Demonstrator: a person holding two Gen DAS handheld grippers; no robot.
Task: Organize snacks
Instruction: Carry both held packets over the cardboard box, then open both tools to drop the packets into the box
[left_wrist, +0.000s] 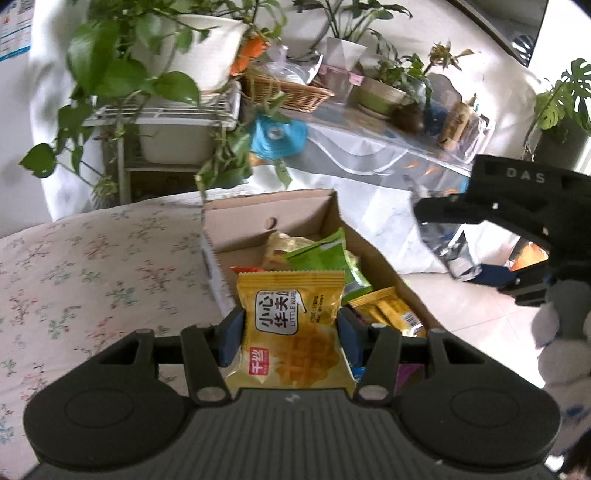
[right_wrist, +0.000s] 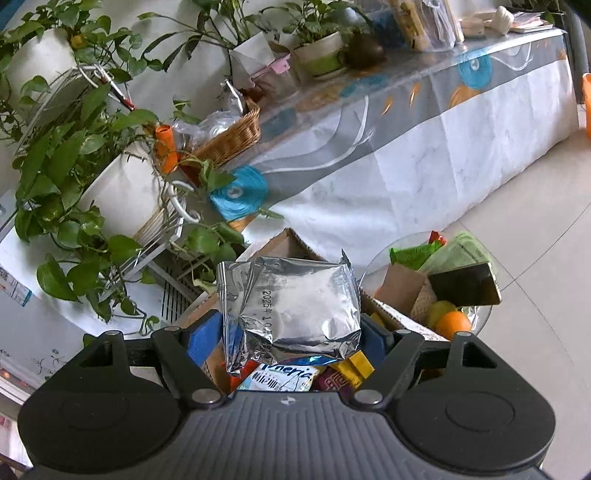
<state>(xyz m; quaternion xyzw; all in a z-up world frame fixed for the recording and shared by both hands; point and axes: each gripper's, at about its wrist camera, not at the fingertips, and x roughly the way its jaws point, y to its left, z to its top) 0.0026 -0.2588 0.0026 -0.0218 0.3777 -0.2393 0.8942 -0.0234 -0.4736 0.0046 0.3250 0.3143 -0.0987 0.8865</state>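
My left gripper (left_wrist: 290, 334) is shut on a yellow wafer packet (left_wrist: 288, 295), its blue pads pressing both sides. The packet hangs just in front of an open cardboard box (left_wrist: 251, 225) that holds several snack packets, green and yellow among them. In the right wrist view my right gripper (right_wrist: 291, 332) is shut on a crinkled silver foil packet (right_wrist: 295, 295) above the same cardboard box (right_wrist: 284, 240), where more packets lie below the jaws. The left wrist view shows the right gripper (left_wrist: 458, 243) with its silver packet (left_wrist: 452, 254) to the right of the box, over the floor.
A flowered cloth surface (left_wrist: 92, 266) lies left of the box. A round glass dish (right_wrist: 380, 254) with green packets and fruit stands to the box's right. Behind are potted plants (right_wrist: 122, 192), a wicker basket (right_wrist: 232, 136) and a long cloth-covered table (right_wrist: 424, 155). Tiled floor (right_wrist: 535, 240) at right.
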